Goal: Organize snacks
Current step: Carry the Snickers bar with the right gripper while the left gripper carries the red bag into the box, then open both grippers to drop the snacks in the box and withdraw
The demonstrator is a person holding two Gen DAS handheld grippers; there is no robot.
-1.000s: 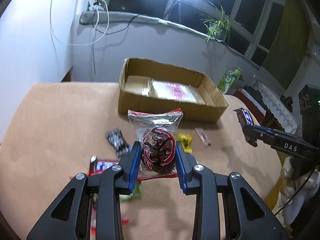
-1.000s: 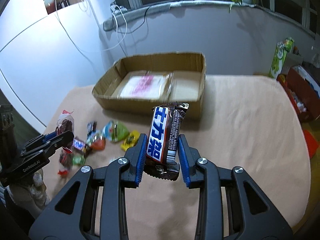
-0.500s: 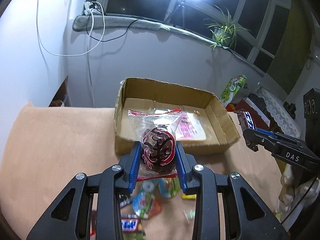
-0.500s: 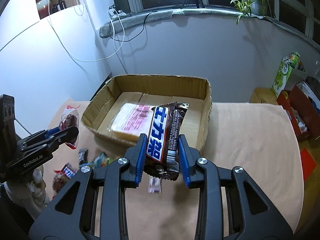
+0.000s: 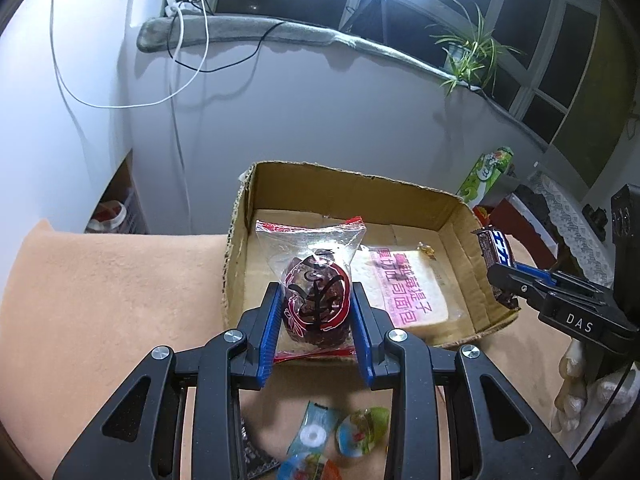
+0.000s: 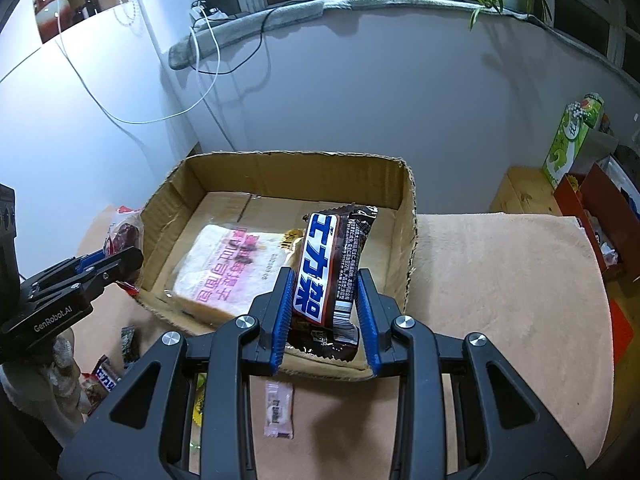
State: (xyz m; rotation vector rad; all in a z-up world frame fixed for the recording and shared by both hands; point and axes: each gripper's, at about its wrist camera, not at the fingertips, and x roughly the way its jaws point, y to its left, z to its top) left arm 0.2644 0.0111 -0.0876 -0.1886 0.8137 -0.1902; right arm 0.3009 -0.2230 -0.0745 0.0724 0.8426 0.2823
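Colours of the snacks and the box

The cardboard box (image 5: 460,216) is brown. The bread bag (image 6: 224,268) is white with pink letters. The date packet (image 5: 316,280) is clear with red edges and dark red inside. The chocolate bar (image 6: 328,268) is brown with a blue and white label. The table cloth (image 6: 500,280) is peach.

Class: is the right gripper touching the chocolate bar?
Touching. The right wrist view shows the right gripper with both blue pads pressed against the chocolate bar, holding it above the cardboard box.

Both wrist views look steeply down, sharing the cardboard box (image 5: 460,216).
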